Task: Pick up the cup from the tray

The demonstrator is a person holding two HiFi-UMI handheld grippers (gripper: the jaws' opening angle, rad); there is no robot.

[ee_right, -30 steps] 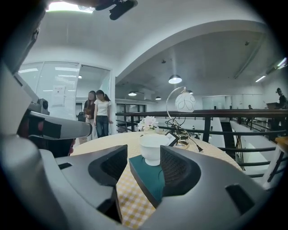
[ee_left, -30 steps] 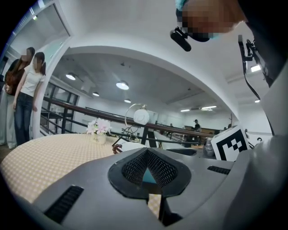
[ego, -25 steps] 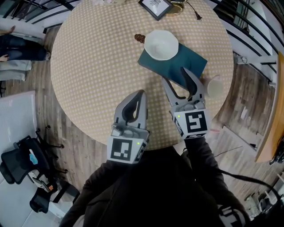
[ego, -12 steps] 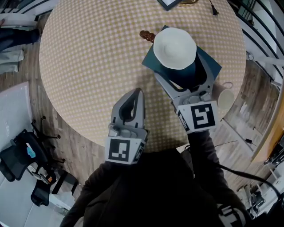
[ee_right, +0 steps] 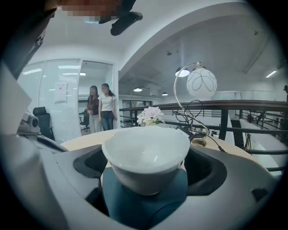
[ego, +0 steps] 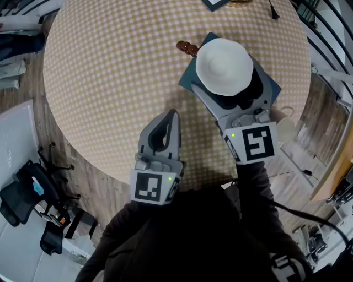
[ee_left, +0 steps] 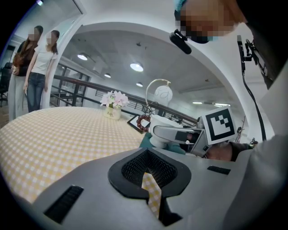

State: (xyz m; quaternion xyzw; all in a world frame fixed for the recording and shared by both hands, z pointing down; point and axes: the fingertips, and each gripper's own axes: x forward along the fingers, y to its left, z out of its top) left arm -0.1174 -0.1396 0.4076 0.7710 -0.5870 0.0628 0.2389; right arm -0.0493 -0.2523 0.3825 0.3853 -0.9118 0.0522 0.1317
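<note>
A white cup [ego: 224,66] stands on a dark teal tray [ego: 192,79] at the right of the round checked table [ego: 110,71]. My right gripper [ego: 227,88] reaches over the tray's near edge, open. Its jaws have just been opening, and the cup [ee_right: 146,157] sits between them with a gap on each side. The teal tray [ee_right: 144,206] shows under the cup. My left gripper [ego: 172,117] hovers over the checked cloth left of the tray, shut with nothing in it; the left gripper view shows only cloth through its closed jaws [ee_left: 148,179].
A brown bead string [ego: 186,47] lies by the tray's far corner, and a framed picture [ego: 212,4] behind it. A second pale cup [ego: 285,129] shows beside the table's right edge. A flower vase [ee_left: 113,104] and a globe lamp [ee_right: 201,83] stand at the far side. Two people [ee_left: 38,67] stand beyond.
My right gripper has moved forward onto the tray and its jaws have spread wide round the cup. The left gripper has sunk a little and stays shut.
</note>
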